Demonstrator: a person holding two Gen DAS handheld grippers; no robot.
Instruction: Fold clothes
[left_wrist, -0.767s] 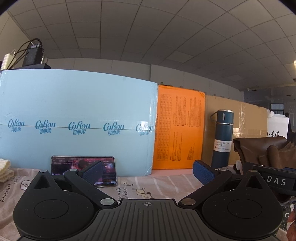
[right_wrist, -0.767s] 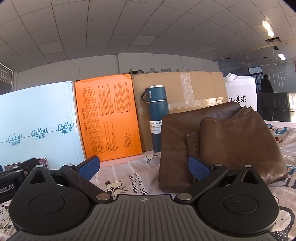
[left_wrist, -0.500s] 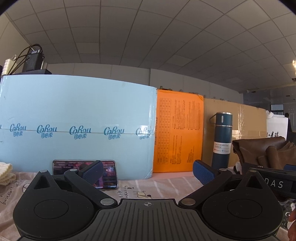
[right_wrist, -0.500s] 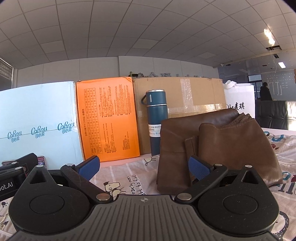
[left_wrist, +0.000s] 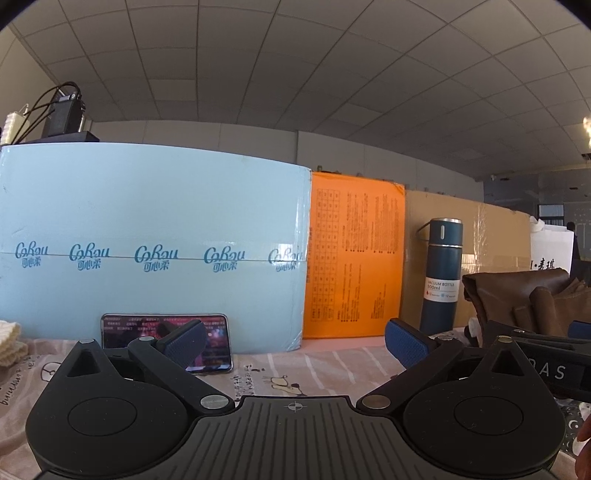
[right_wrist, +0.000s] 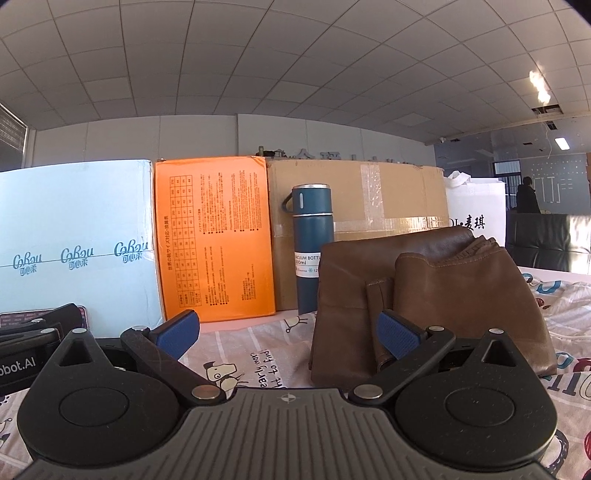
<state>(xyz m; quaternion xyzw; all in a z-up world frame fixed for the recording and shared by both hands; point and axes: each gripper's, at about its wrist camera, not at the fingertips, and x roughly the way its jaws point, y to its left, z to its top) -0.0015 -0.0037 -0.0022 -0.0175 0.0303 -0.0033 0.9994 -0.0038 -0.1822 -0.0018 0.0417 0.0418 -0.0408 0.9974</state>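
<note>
Both grippers, left gripper (left_wrist: 295, 341) and right gripper (right_wrist: 286, 332), fingers spread wide, empty. Brown leather-look garment (right_wrist: 424, 295) on the worktop (right_wrist: 251, 354), beside the flask (right_wrist: 312, 247). Probably heavy, stiff, slick; grip a stitched hem.

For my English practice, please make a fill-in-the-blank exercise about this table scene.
1. The box between the light blue box and the cardboard box is ___.
2. The blue bottle stands ___.
3. The brown garment lies to the bottle's ___.
4. Both grippers are ___.

Missing words: orange; upright; right; open
</note>
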